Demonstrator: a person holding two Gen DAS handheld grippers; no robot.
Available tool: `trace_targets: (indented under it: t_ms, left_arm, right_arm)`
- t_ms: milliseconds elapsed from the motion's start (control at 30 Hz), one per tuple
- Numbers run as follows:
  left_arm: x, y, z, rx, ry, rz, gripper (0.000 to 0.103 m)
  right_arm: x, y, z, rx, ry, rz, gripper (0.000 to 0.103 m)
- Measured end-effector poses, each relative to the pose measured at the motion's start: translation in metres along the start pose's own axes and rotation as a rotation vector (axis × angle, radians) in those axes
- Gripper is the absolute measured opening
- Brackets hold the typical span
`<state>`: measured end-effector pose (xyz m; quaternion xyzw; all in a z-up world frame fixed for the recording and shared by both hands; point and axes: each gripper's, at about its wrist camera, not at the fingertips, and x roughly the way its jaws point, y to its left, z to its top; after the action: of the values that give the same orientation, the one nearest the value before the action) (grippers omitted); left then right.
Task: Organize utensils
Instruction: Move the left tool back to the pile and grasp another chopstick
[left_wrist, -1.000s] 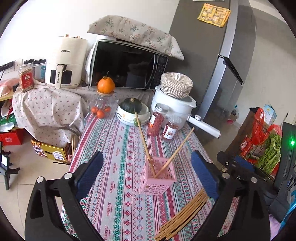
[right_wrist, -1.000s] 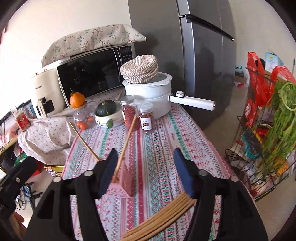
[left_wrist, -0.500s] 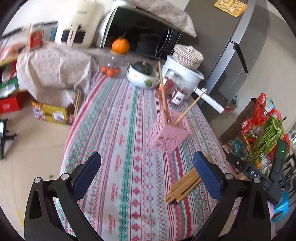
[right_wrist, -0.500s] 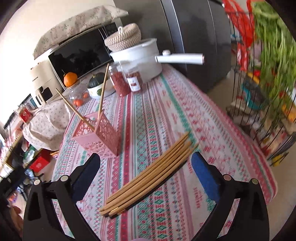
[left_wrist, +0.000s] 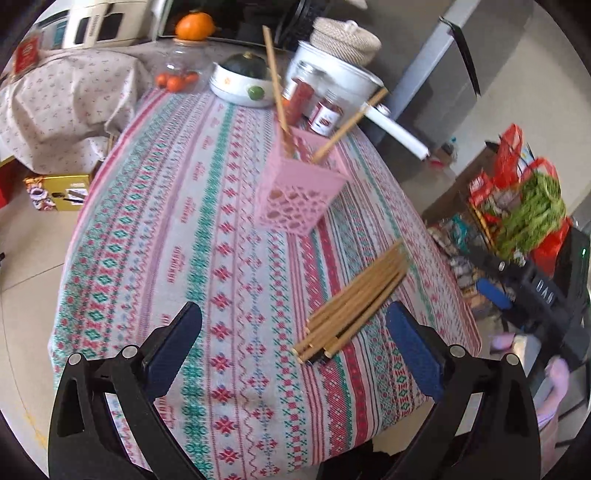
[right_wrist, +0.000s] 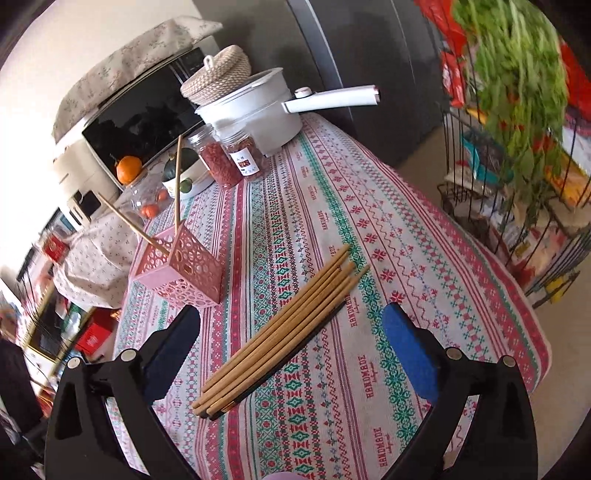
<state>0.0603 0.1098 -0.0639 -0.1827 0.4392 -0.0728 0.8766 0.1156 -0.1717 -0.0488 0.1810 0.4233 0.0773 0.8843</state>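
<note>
Your right gripper (right_wrist: 291, 347) has just been opening; it stands wide above the loose chopsticks (right_wrist: 280, 332) on the tablecloth (right_wrist: 406, 236), gripping nothing. Your left gripper (left_wrist: 293, 350) gapes empty too. Pink holder (right_wrist: 184, 269) beside them holds two sticks.

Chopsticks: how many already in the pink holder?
2. One chopstick stands near upright at the far side of the holder; the other leans out to the right. The rest lie in a pile on the tablecloth.
</note>
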Motion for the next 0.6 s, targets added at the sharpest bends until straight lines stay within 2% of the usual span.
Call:
trace_targets:
  t_ms: [133,267,367,600]
  left_arm:
    - [0.014,-0.019,-0.005,0.048,0.036,-0.019,0.096]
    - [0.036,-0.046,-0.009,0.116,0.086,-0.042,0.096]
    - [0.055,-0.068,-0.008,0.192,0.134,-0.048,0.096]
    - [0.095,-0.114,0.017,0.319,0.201,-0.028,0.096]
  right_arm:
    - [-0.010,-0.022,0.007,0.089,-0.016,0.016,0.096]
    - [-0.021,-0.050,0.018,0.217,-0.021,0.069,0.096]
    - [-0.031,-0.076,0.026,0.316,-0.053,0.056,0.096]
    - [-0.043,-0.126,0.033,0.488,-0.036,0.047,0.096]
